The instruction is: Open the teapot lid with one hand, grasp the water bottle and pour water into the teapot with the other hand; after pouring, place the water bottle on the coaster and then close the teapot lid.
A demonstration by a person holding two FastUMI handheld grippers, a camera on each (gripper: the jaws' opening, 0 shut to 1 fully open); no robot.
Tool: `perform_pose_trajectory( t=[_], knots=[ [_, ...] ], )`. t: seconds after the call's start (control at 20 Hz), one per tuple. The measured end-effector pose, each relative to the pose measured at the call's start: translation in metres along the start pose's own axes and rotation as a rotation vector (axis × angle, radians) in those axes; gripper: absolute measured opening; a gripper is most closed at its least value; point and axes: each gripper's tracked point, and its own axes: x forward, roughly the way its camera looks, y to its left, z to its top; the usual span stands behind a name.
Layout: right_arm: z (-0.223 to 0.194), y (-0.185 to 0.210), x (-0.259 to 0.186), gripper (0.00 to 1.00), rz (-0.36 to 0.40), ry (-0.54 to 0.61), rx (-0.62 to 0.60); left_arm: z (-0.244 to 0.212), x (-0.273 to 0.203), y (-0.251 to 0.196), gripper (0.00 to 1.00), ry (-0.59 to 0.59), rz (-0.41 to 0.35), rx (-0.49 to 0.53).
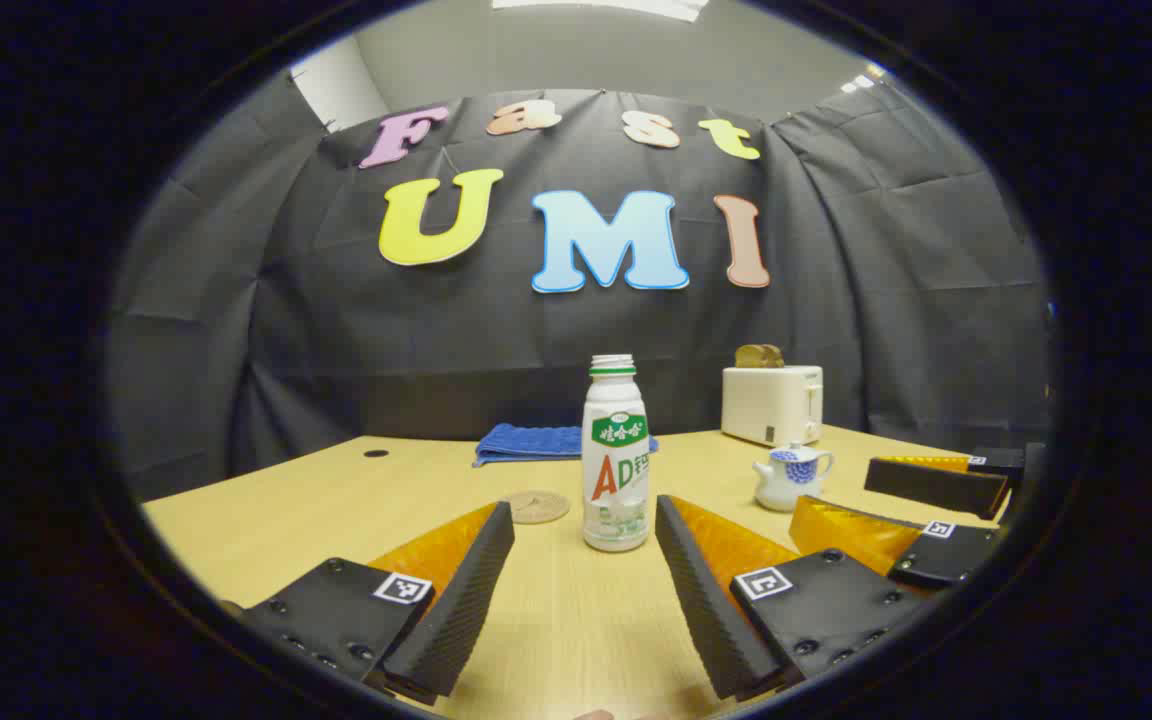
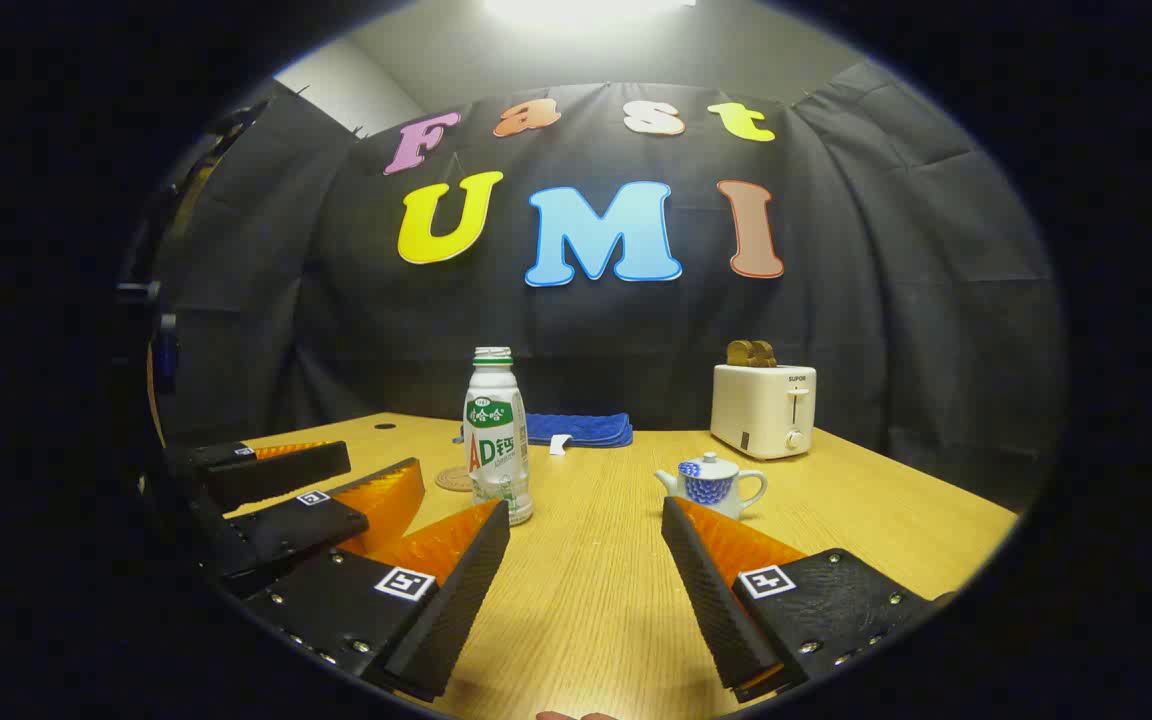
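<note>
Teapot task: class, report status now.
Both tools open, left tool, right tool, holding nothing. Teapot lidded; water bottle upright, uncapped, beside coaster. Nothing in the way.

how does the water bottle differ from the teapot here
The water bottle is tall and slim with a green and white label; the teapot is short and round, white with a blue pattern. The bottle's mouth is uncapped, while the teapot's lid is still on. The bottle stands ahead of the left tool; the teapot sits ahead of the right tool. Both stand upright on the wooden table, untouched.
</note>
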Motion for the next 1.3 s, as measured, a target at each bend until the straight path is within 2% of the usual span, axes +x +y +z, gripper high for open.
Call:
perform_pose_trajectory(
  t=[0.15,0.2,0.25,0.4,0.6,0.8,1.05,1.2,1.25,1.3],
  knots=[
    [0.001,-0.013,-0.001,0.95,-0.032,-0.005,0.001,0.003,0.003,-0.001,0.99,-0.008,-0.006,-0.003],
    [0.000,-0.016,0.001,0.95,-0.035,-0.001,0.005,0.003,0.006,0.002,0.94,-0.008,0.007,-0.005],
    [0.001,-0.022,0.004,0.95,-0.038,-0.004,0.001,0.003,0.009,0.002,0.99,-0.012,0.004,-0.012],
    [0.021,-0.046,0.011,0.95,-0.076,-0.044,0.005,0.022,0.029,-0.010,0.99,-0.039,-0.039,-0.038],
    [0.045,-0.079,0.028,0.94,-0.129,-0.101,0.001,0.045,0.066,-0.018,0.99,-0.071,-0.064,-0.017],
    [0.050,-0.106,0.064,0.94,-0.172,-0.070,-0.018,0.052,0.102,-0.022,0.99,-0.057,-0.094,-0.048],
    [0.028,-0.125,0.111,0.94,-0.196,0.025,-0.024,0.045,0.116,-0.012,0.99,-0.043,-0.065,-0.066],
    [0.018,-0.130,0.134,0.95,-0.209,0.054,-0.056,0.032,0.120,-0.016,0.92,-0.026,-0.081,-0.046],
    [0.016,-0.131,0.141,0.94,-0.212,0.054,-0.072,0.023,0.123,-0.022,0.99,0.001,-0.100,-0.039],
    [0.015,-0.132,0.145,0.93,-0.219,0.059,-0.081,0.021,0.122,-0.022,0.99,0.005,-0.101,-0.031]
  ],
)
